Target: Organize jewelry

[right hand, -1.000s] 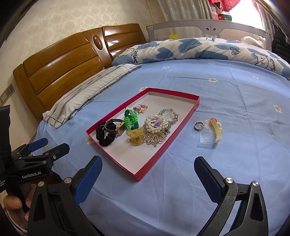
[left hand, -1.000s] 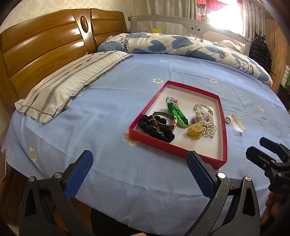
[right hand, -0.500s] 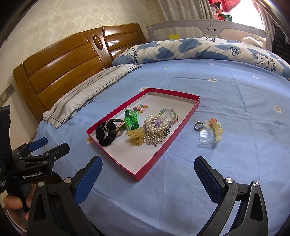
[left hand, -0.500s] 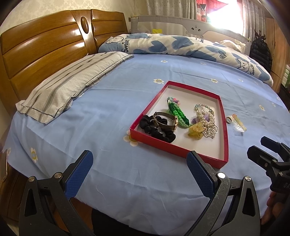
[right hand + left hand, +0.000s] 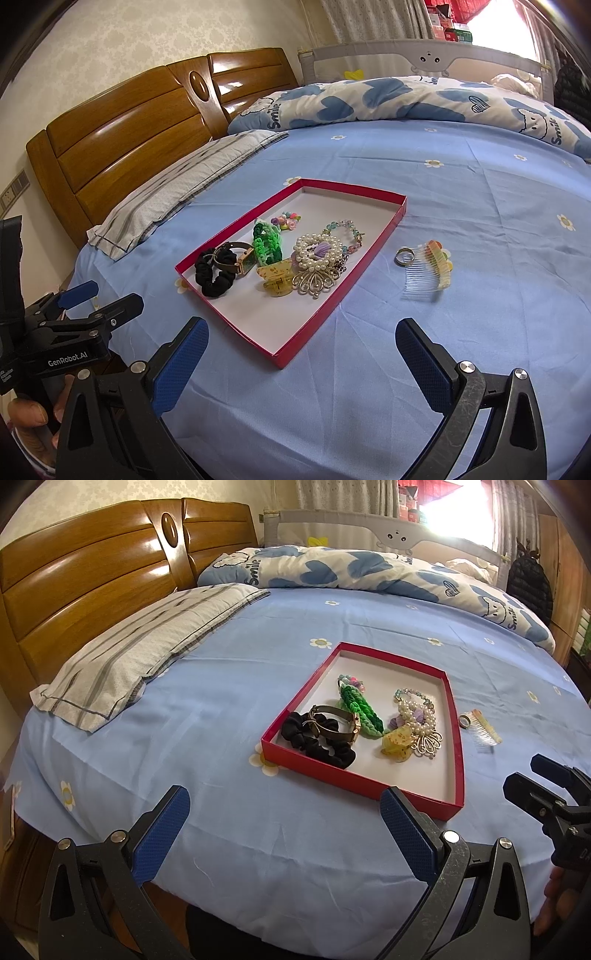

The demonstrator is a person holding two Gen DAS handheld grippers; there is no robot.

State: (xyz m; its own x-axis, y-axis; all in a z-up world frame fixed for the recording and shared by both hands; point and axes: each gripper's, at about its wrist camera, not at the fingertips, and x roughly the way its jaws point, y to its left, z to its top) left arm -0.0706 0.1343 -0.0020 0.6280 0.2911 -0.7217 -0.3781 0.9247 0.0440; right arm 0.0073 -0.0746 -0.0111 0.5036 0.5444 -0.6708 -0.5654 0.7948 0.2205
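Left gripper (image 5: 284, 816): blue-padded fingers (image 5: 162, 827) spread wide, holding nothing, touching nothing, poised above the near edge of the blue bedsheet (image 5: 221, 738).
Right gripper (image 5: 301, 352): likewise spread wide and empty, clear of the sheet.

Views compared: the right wrist view alone shows the maker's lettering on the left gripper's body and a hand (image 5: 27, 417) gripping its handle, plus a wall socket plate (image 5: 14, 188) beside the headboard (image 5: 122, 136). The left wrist view alone shows a dark jacket (image 5: 528, 583) hanging at the far right, and only a sliver of the right gripper's black body.

Red tray (image 5: 354, 775): lies on the sheet ahead of both grippers, well apart from them, white inside. Contents, near end: black scrunchie (image 5: 314, 742) with a watch (image 5: 334, 723) resting on it; green braided band (image 5: 360, 705); yellow claw clip (image 5: 397, 742); pearl bracelet (image 5: 317, 251) over a gold filigree ornament (image 5: 314, 282); small coloured beads (image 5: 286, 219) farther back.

Outside the tray, just beside its right wall: ring (image 5: 403, 255) and clear hair comb (image 5: 430, 273), touching or nearly so, ahead of the right gripper.
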